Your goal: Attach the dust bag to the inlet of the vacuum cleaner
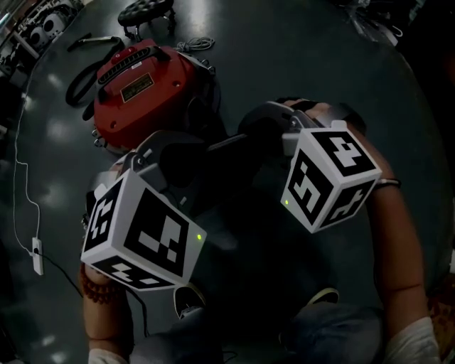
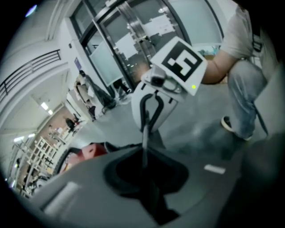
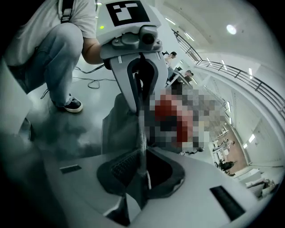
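The red vacuum cleaner (image 1: 146, 89) sits on the dark floor at the upper left of the head view; a red part of it (image 2: 91, 150) shows past the left jaws. The dark grey dust bag (image 1: 226, 144) is stretched between both grippers, which face each other. My left gripper (image 1: 186, 146) is shut on one edge of it and my right gripper (image 1: 259, 131) on the other. In the left gripper view the bag's edge (image 2: 145, 133) runs as a thin strip to the right gripper (image 2: 151, 104). In the right gripper view the bag's body (image 3: 118, 129) hangs below the left gripper (image 3: 138, 84).
A black hose (image 1: 85, 78) curls left of the vacuum cleaner. A black stool (image 1: 146, 13) and a coiled cable (image 1: 195, 45) lie beyond it. A white cable with an adapter (image 1: 37, 256) runs along the left. The person's shoes (image 1: 186, 298) are just below the grippers.
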Tool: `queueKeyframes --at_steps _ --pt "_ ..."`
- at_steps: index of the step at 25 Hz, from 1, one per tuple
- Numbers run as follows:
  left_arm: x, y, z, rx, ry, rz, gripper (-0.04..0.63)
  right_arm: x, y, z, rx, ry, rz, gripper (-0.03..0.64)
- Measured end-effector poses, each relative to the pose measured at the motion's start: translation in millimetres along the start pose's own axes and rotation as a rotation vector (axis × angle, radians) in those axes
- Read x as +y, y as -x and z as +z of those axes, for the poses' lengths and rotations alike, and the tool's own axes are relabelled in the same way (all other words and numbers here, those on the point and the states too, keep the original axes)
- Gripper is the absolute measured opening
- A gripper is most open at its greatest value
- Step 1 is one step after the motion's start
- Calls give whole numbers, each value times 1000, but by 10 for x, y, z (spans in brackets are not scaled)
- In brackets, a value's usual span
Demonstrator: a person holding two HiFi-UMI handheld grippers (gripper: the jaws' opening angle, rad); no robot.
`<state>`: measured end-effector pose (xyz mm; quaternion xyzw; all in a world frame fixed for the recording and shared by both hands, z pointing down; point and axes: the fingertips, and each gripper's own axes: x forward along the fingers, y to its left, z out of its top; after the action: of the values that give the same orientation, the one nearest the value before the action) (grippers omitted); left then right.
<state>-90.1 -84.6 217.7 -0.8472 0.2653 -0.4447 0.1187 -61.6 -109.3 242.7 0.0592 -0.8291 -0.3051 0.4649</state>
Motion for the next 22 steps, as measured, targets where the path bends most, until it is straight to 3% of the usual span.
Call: queueKeyframes --at_steps 4,10,13,15,17,22 --pt "0 7 -36 -42 40 -2 35 -10 -16 44 10 41 -18 46" --pt "-75 32 -150 -112 166 -38 35 -73 7 167 176 303 -140 51" --pt "-104 32 -180 -127 203 -34 37 -48 -13 237 208 359 -162 51" --pt "-96 37 -165 -118 186 -6 37 -35 -21 217 198 341 -157 52" --pt "-70 35 -136 -88 119 21 37 -67 -17 165 160 280 -157 51" --pt "43 23 -5 -13 -23 66 37 -51 -41 29 34 22 -74 51"
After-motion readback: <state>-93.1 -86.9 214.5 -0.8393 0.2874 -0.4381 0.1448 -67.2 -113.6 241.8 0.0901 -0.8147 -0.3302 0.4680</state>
